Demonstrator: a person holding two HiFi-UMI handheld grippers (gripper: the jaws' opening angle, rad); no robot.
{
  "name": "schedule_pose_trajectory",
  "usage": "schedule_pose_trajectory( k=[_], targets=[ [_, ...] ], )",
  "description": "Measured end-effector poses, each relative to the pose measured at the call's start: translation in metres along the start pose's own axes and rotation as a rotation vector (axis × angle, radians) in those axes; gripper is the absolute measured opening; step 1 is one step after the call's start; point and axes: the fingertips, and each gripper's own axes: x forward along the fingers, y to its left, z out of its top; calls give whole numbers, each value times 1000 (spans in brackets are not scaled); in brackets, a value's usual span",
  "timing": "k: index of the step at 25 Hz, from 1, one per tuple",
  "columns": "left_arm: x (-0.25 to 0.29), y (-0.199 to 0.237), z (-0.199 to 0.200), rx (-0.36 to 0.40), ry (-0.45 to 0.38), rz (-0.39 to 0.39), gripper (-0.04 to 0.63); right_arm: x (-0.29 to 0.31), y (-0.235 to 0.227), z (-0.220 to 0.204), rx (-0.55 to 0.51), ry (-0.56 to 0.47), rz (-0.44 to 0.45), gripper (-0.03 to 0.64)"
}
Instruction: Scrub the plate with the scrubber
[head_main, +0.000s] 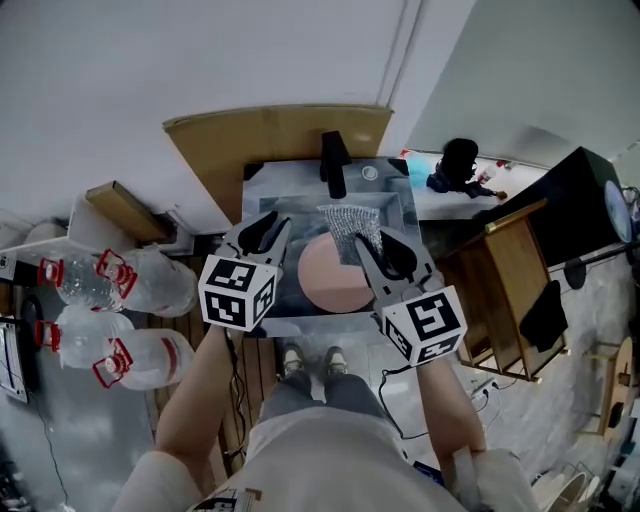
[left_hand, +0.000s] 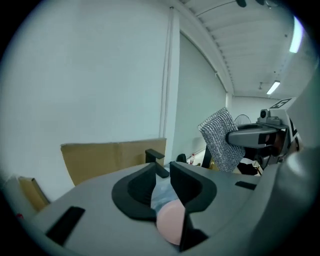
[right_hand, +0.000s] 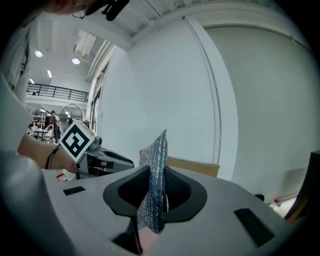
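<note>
A round pink plate (head_main: 335, 275) lies in the steel sink (head_main: 258, 205) below both raised grippers. My right gripper (head_main: 372, 245) is shut on a silver mesh scrubber (head_main: 350, 228), which hangs above the plate's far edge. In the right gripper view the scrubber (right_hand: 155, 175) stands upright, pinched between the black jaws of the right gripper (right_hand: 156, 182). My left gripper (head_main: 268, 228) hovers over the sink's left side. Its jaws stand narrowly apart with nothing between them. Through that gap the left gripper view shows the plate (left_hand: 169, 222) far below, and the scrubber (left_hand: 220, 140) at the right.
A black faucet (head_main: 333, 165) rises at the sink's back. A cardboard sheet (head_main: 270, 130) leans on the wall behind. Large water bottles (head_main: 130, 285) lie on the floor at the left. A wooden table (head_main: 520, 270) stands to the right. The person's feet (head_main: 310, 360) are at the sink's front.
</note>
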Motion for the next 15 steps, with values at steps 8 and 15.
schedule_pose_trajectory(
  k=[8, 15],
  targets=[
    [-60, -26, 64, 122, -210, -6, 60, -42, 22, 60, 3, -135, 32, 106],
    [-104, -41, 87, 197, -294, 10, 46, -75, 35, 92, -50, -198, 32, 104]
  ],
)
